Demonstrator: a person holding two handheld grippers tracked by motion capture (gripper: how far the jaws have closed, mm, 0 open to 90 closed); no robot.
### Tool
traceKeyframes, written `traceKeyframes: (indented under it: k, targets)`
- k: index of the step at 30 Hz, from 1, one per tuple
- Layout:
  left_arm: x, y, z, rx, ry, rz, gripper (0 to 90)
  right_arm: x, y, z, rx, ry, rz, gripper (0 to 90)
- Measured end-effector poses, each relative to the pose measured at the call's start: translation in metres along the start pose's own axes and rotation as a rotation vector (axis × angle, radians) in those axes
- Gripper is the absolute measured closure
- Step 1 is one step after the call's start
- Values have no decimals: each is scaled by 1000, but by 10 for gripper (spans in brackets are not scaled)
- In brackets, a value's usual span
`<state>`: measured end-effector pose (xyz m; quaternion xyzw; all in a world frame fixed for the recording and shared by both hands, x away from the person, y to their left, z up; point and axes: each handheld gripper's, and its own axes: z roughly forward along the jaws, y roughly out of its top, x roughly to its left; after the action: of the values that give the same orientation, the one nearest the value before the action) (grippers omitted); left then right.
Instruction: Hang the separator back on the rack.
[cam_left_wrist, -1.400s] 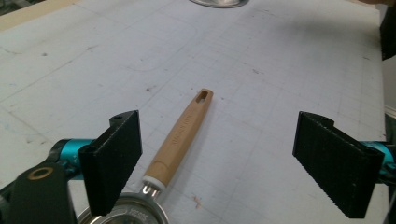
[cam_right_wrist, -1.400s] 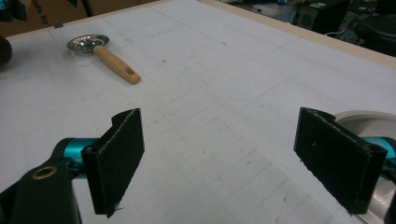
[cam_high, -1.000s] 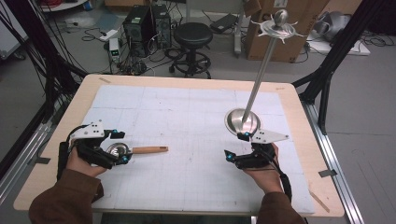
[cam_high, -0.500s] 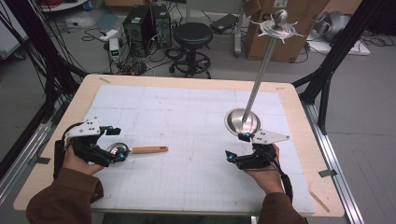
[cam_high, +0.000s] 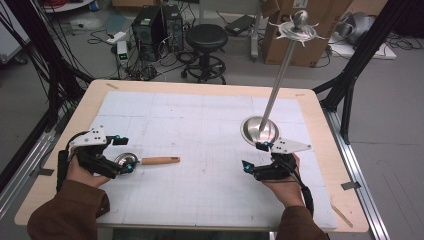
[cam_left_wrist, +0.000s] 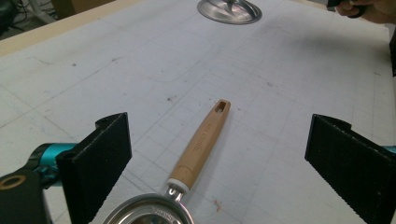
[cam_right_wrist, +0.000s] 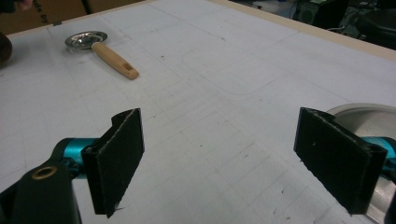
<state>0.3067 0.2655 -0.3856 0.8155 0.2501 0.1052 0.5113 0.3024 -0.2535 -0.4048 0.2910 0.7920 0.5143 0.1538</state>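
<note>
A small metal ladle with a wooden handle (cam_high: 159, 160) lies on the white mat at the left, its bowl (cam_high: 125, 160) toward my left hand. My left gripper (cam_high: 124, 154) is open, its jaws standing on either side of the bowl. In the left gripper view the handle (cam_left_wrist: 201, 142) points away between the jaws of the left gripper (cam_left_wrist: 219, 158). A metal stand with a round base (cam_high: 259, 131) and a tall pole (cam_high: 277, 82) rises at the right. My right gripper (cam_high: 253, 156) is open just in front of that base, holding nothing.
The stand's pole ends in a hooked disc (cam_high: 298, 30) high over the table's far edge. In the right gripper view the ladle (cam_right_wrist: 109, 55) lies far off and the stand base (cam_right_wrist: 369, 116) sits behind the right jaw. A stool (cam_high: 206, 37) and boxes stand beyond the table.
My left hand has shifted very slightly to the left. The ladle, the stand and the right gripper have stayed where they were.
</note>
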Motion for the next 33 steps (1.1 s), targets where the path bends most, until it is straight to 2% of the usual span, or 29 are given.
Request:
traceKeyframes:
  k: [4, 9, 15, 20, 28, 33]
  targets:
    - [0, 0, 5, 30, 3, 11, 81, 0, 0, 0, 4, -2, -2, 150]
    - [-3, 4, 9, 77, 19, 46, 85, 2, 0, 3, 15, 4, -20, 151]
    - [-4, 6, 23, 194, 25, 101, 96, 1, 0, 5, 21, 9, -23, 150]
    - [1, 8, 35, 243, 17, 94, 96, 0, 0, 2, 7, 6, -11, 151]
    - [8, 18, 46, 353, 38, 133, 96, 1, 1, 1, 3, 6, -13, 151]
    - [13, 13, 56, 417, 33, 121, 105, 1, 1, 1, 3, 7, -8, 151]
